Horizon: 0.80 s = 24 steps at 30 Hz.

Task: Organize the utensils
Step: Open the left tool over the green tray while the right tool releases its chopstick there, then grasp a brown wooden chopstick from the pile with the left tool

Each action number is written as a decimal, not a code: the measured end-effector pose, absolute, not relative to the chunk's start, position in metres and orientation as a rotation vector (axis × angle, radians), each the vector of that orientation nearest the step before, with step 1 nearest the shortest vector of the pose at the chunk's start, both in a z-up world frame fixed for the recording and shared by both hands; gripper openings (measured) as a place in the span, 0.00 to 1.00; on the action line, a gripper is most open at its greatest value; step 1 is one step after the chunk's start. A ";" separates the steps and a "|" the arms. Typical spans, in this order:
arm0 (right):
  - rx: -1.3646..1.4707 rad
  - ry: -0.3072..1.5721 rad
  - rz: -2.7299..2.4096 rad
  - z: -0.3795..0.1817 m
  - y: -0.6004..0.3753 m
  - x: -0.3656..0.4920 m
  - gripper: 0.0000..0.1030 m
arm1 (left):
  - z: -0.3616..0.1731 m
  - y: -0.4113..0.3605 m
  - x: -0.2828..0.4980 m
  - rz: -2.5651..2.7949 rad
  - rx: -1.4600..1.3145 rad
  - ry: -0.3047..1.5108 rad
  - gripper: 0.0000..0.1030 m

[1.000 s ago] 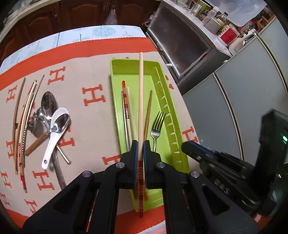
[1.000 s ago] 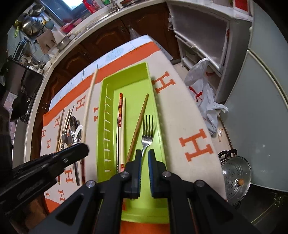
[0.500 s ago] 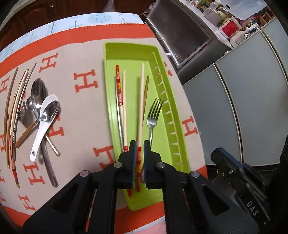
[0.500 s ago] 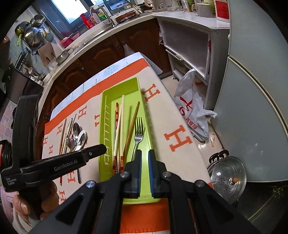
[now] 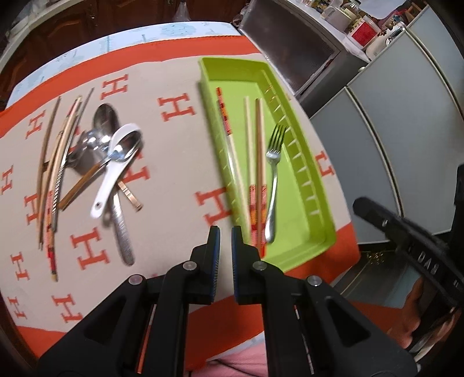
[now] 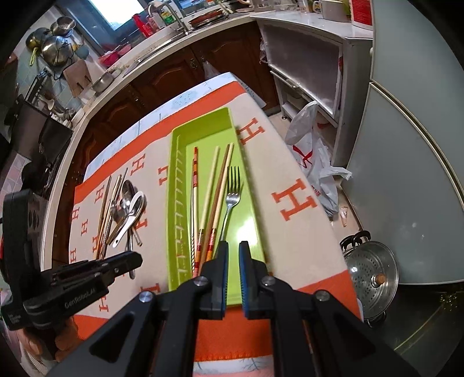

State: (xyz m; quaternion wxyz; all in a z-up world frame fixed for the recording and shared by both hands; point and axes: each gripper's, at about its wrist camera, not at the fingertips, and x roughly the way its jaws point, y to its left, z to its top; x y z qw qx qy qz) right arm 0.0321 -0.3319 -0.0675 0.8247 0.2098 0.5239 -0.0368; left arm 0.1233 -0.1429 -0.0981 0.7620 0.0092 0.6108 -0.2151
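Your table wears a beige cloth (image 5: 179,150) with orange H letters. Right of centre, the green tray (image 5: 307,185) holds four chopsticks (image 5: 258,150) and a fork (image 5: 274,174). At left lie spoons (image 5: 116,162) and more chopsticks. Your left gripper (image 5: 225,232) and right gripper (image 6: 233,248) both stand slightly parted, holding nothing.

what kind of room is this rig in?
Almost certainly a home kitchen: sink faucet on a counter over dark wood cabinets, pots hung on the wall, steamer pot on the floor.
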 end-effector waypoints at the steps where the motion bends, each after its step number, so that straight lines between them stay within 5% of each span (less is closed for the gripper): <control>1: 0.443 1.117 -0.073 -0.067 -0.329 0.032 0.07 | -0.098 -0.138 0.120 -0.468 0.024 1.331 0.04; 24: 0.326 1.232 0.181 -0.069 -0.189 0.113 0.07 | -0.105 0.077 0.161 -0.233 0.025 1.283 0.04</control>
